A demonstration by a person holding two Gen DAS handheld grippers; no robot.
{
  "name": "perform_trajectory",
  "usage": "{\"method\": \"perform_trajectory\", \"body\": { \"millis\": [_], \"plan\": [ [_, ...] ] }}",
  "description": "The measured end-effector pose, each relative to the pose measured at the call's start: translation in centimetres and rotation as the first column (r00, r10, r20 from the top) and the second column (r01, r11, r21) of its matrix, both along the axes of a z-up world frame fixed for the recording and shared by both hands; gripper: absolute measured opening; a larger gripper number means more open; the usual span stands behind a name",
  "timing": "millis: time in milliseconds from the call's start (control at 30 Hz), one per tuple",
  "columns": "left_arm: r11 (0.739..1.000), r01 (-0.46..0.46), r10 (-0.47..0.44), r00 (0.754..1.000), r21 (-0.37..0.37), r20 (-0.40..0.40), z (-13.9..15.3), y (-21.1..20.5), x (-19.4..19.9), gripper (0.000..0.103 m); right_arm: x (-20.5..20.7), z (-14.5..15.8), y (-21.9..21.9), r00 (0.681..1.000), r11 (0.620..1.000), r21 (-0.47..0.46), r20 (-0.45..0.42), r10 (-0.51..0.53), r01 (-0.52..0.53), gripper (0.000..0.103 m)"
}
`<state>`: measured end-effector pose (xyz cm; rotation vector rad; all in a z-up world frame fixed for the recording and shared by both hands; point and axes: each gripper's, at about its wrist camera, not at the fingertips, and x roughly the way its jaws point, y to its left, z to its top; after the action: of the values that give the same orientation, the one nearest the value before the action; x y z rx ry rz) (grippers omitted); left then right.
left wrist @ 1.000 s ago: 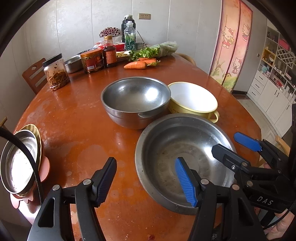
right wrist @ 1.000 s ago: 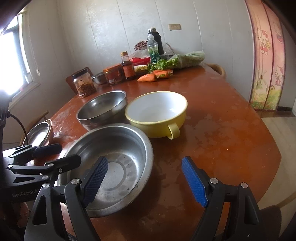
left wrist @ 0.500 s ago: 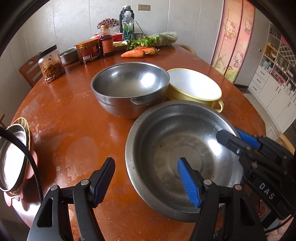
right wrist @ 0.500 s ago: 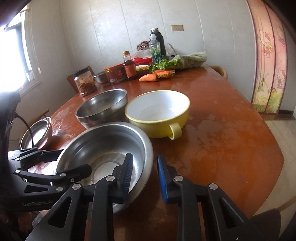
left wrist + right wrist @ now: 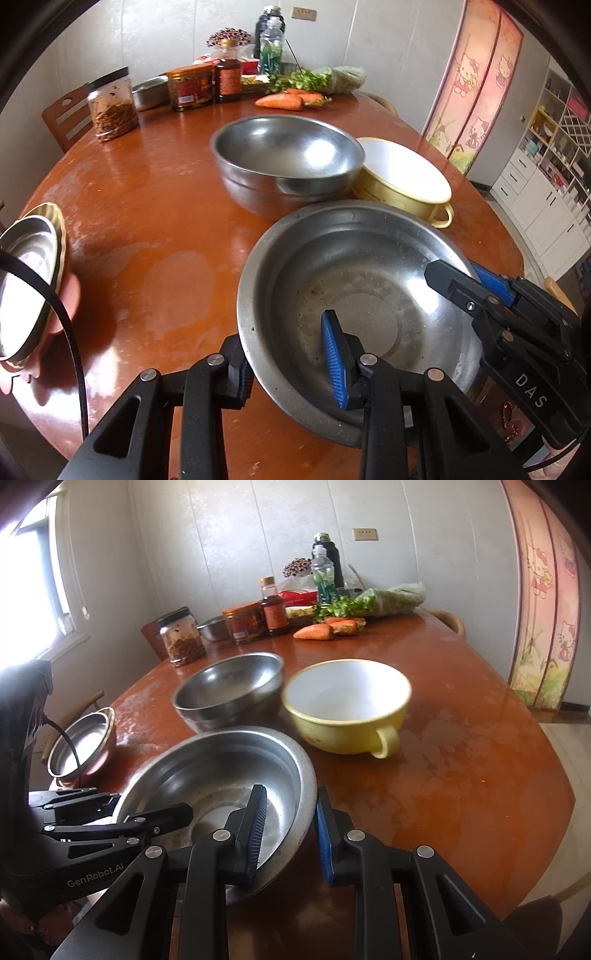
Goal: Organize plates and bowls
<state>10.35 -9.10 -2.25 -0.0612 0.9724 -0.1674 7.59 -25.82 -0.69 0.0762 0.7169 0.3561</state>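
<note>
Steel basin [image 5: 354, 295] at the near edge of my table [image 5: 147, 221], just in front of a steel bowl [image 5: 288, 162] and a yellow bowl [image 5: 402, 184]. My left gripper [image 5: 291, 365] and right gripper [image 5: 288, 834] each straddle its rim, one finger inside and one outside, narrowed onto the wall; I cannot tell whether either pinch is firm. Risk, as I judge it: thin, slick metal could slip or tilt if one side lifts first, knocking the neighbouring bowls.
</note>
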Motion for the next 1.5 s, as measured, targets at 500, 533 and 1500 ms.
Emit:
{"method": "perform_trajectory", "body": {
  "millis": [500, 533, 1500],
  "plan": [
    [0.998, -0.061, 0.06, 0.998, 0.008, 0.028, 0.8, 4.4, -2.4, 0.033, -1.5, 0.7, 5.5, 0.997, 0.996, -0.056, 0.005, 0.077, -0.076, 0.026],
    [0.998, -0.059, 0.059, 0.998, 0.009, 0.026, 0.7, 4.5, -2.5, 0.033, -1.5, 0.6, 5.7, 0.997, 0.995, -0.06, 0.0, 0.078, -0.077, 0.026],
    [0.999, -0.051, 0.051, 0.999, 0.005, 0.02, 0.3, 4.7, -2.5, 0.034, -1.5, -0.4, 5.4, 0.994, 0.995, -0.008, -0.031, 0.101, -0.101, 0.042]
  ]
}}
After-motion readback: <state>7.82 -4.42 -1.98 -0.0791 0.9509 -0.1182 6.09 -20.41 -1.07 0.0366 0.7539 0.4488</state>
